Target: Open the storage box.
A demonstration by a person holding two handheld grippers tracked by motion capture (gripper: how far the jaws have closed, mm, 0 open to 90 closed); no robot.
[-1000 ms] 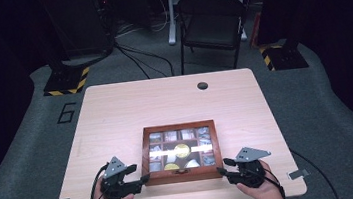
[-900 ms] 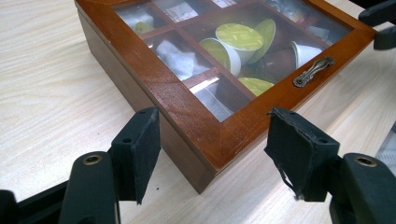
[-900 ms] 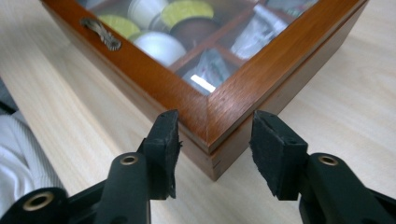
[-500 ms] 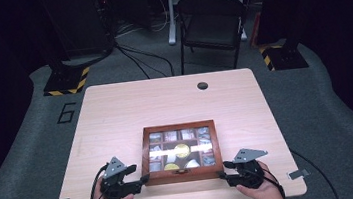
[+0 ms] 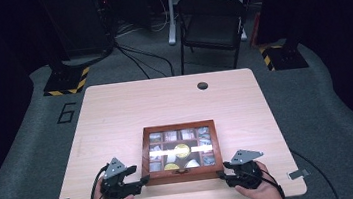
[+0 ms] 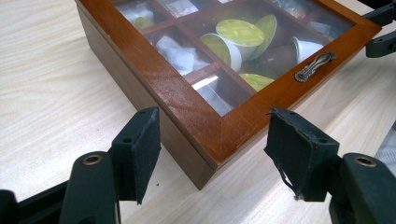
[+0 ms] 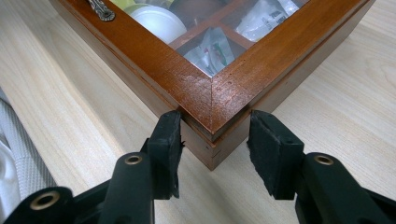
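Glossy wooden box [image 6: 187, 100] with glass lid on matt wood-grain table [image 5: 130, 110].

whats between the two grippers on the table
The closed wooden box with its glass lid sits between the left gripper and the right gripper, one at each near corner, as the high view shows.

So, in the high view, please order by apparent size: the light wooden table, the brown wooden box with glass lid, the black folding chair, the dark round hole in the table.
1. Light wooden table
2. Black folding chair; it stands farther away, so its true size is unsure
3. Brown wooden box with glass lid
4. Dark round hole
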